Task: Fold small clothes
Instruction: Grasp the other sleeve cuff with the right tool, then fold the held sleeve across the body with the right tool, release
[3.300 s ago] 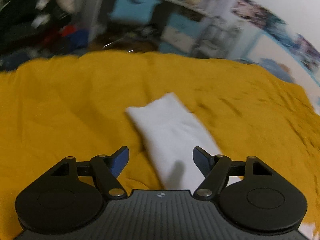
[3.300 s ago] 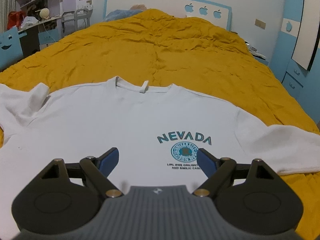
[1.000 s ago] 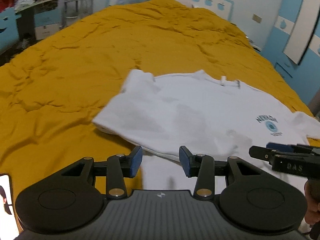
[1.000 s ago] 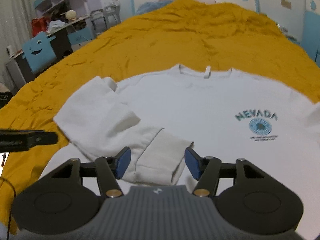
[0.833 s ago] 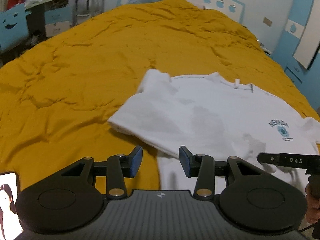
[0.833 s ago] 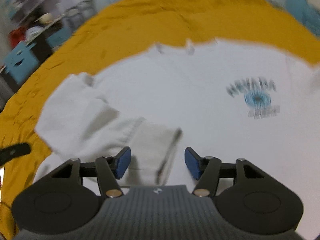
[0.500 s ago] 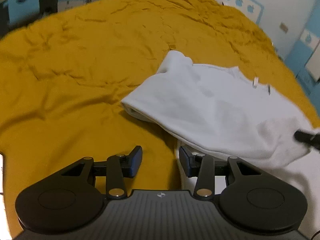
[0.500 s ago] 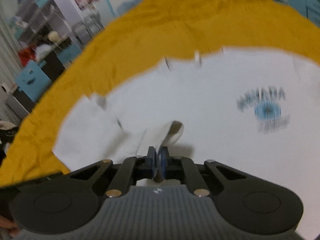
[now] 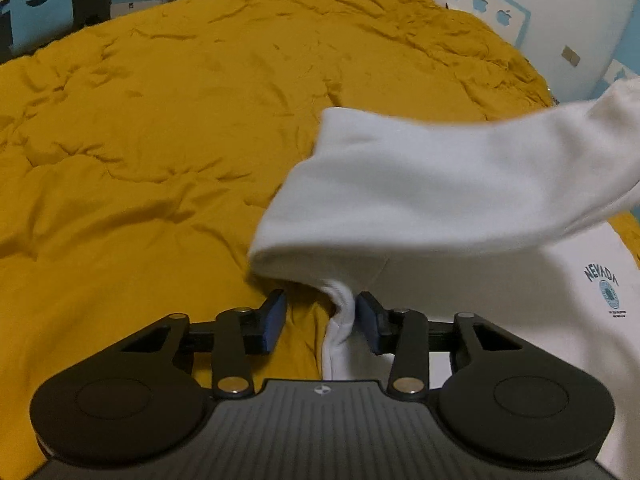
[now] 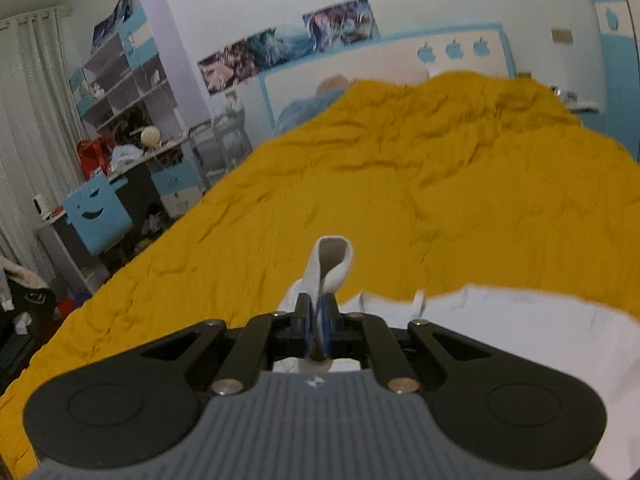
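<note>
White cotton made up the long-sleeved sweatshirt with the teal NEVADA print [image 9: 500, 280], which lay spread on the mustard-yellow quilted bedspread [image 9: 160, 140], filling the right and lower middle of the left wrist view. The right gripper [image 10: 316, 328] had its blue pads pressed together on the white ribbed cuff [image 10: 330, 264] at the centre of its own view, so the sleeve [image 9: 460, 184] hung lifted in a band across the right of the left view, probably to be carried over the body as a fold. The left gripper [image 9: 320, 320] sat low at the garment's side edge; a ridge of white hem stood between its half-spread jaws, which were closing but not yet pressing it, likely to pin that side while the sleeve crossed. Nothing lay on the bedspread to block the fold. A shelving unit [image 10: 124, 80] and a blue smiling-face chair back [image 10: 96, 216] stood at the left, well apart.
</note>
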### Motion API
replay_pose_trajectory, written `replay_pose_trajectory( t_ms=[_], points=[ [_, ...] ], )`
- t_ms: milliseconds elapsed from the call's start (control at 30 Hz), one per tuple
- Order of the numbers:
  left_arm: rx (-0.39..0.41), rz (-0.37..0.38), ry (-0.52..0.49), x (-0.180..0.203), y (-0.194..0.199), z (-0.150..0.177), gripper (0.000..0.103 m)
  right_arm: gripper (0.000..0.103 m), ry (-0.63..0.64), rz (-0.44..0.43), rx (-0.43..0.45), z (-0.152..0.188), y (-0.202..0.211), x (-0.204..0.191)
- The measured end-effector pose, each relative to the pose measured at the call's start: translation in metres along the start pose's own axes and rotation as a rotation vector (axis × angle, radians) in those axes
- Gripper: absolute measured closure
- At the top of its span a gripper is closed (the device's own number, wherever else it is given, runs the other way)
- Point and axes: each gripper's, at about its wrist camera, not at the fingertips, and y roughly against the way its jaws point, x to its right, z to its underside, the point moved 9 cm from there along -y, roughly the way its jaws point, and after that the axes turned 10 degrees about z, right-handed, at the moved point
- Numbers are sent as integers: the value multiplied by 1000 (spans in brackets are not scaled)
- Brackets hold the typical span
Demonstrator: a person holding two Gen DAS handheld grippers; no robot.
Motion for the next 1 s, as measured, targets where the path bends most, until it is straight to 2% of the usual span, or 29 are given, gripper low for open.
replay_pose_trajectory(
  t_ms=[133, 233, 367, 500, 600, 633, 800, 1000],
  points=[
    [-4, -3, -22, -1, -1, 3, 66, 103, -31, 76, 48, -23, 8, 43],
    [-12, -7, -22, -2, -2, 4, 69, 103, -67, 186, 28, -19, 4, 97],
    [-21, -31, -47, 2, -3, 5, 69, 103, -131, 319, -74, 19, -4, 166],
    [-38, -40, -59, 5, -2, 7, 72, 103, -162, 408, -212, 81, -16, 213],
    [-59, -36, -56, 6, 3, 9, 80, 103, -188, 426, -269, 111, -21, 226],
    [-65, -31, -55, 7, 5, 10, 84, 103, -182, 432, -273, 116, -22, 227],
    [-78, -22, -50, 11, 17, 11, 89, 102, -184, 442, -292, 126, -27, 230],
    [20, 20, -20, 23, 44, -9, 88, 95, -179, 466, -270, 126, -14, 229]
  ],
)
